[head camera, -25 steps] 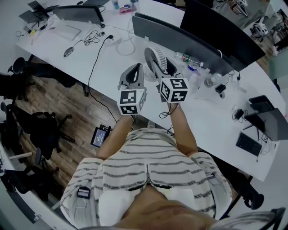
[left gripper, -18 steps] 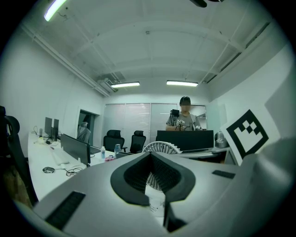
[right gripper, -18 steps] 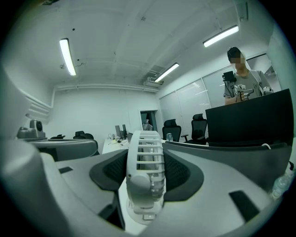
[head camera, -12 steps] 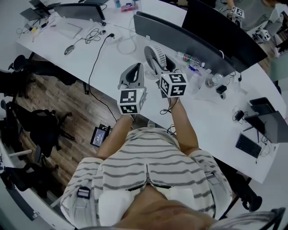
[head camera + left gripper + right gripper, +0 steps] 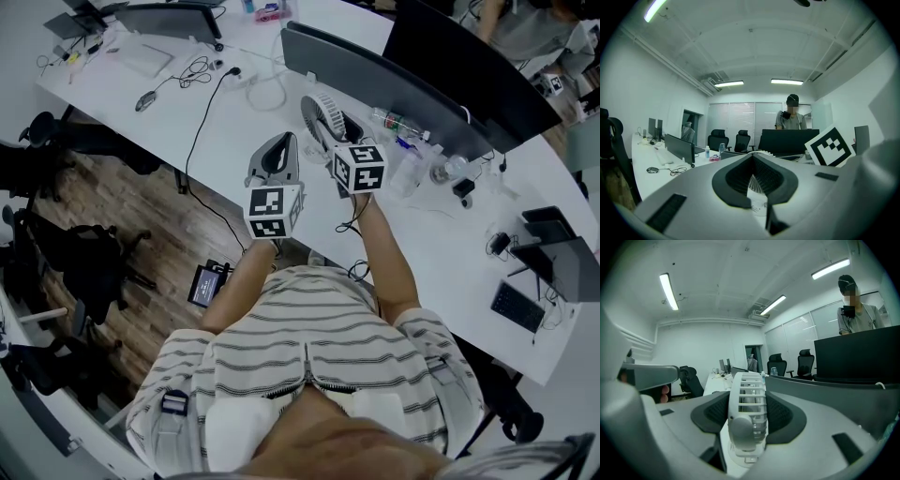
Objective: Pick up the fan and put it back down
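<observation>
A small white desk fan (image 5: 322, 114) stands upright on the white desk (image 5: 234, 122), just before the grey divider. In the right gripper view the fan (image 5: 746, 404) fills the space between the jaws, with both dark pads against its cage and its base resting on the desk. My right gripper (image 5: 343, 129) is shut on the fan. My left gripper (image 5: 278, 142) hovers to the left of the fan, shut and holding nothing. In the left gripper view, the fan's grille shows through the hollow between that gripper's (image 5: 757, 187) pads.
A grey divider panel (image 5: 394, 80) and a black monitor (image 5: 459, 56) stand right behind the fan. Water bottles (image 5: 398, 122), cables (image 5: 202, 103) and a mouse (image 5: 144, 100) lie on the desk. A person stands beyond the monitor (image 5: 855, 310). Office chairs (image 5: 84, 253) sit on the wooden floor at left.
My right gripper has slid forward along the desk until its jaws enclose the fan. The fan and my left gripper have stayed where they were.
</observation>
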### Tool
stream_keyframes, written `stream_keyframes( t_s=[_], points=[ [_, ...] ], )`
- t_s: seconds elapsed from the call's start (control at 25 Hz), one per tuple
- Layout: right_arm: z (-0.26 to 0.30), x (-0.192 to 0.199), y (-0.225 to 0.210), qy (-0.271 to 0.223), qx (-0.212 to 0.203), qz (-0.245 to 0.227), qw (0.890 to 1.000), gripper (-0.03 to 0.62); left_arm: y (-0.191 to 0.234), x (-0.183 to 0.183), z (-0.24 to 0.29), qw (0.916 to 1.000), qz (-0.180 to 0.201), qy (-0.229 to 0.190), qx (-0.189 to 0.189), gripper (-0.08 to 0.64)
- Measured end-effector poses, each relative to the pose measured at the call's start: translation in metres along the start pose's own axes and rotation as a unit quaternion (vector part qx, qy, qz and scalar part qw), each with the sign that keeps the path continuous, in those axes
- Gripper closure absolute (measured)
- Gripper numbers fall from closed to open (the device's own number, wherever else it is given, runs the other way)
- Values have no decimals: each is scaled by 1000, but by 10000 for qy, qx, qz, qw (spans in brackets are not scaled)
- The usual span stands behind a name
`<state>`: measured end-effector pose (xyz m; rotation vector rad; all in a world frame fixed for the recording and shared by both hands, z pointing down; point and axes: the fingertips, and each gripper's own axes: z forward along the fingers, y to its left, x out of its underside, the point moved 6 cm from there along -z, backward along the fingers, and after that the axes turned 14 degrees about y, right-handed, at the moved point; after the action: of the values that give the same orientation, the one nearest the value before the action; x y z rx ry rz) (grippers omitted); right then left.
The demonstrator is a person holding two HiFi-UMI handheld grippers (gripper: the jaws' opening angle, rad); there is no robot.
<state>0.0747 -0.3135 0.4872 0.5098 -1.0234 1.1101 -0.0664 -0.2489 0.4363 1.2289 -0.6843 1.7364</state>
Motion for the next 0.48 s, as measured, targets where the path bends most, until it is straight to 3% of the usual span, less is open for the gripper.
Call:
stream_keyframes(
  t_s=[0.48],
  points=[
    [39,14,-19,337,-179,-163,9991,368,5,6,5,9999,-41,134,-101,552]
  ],
)
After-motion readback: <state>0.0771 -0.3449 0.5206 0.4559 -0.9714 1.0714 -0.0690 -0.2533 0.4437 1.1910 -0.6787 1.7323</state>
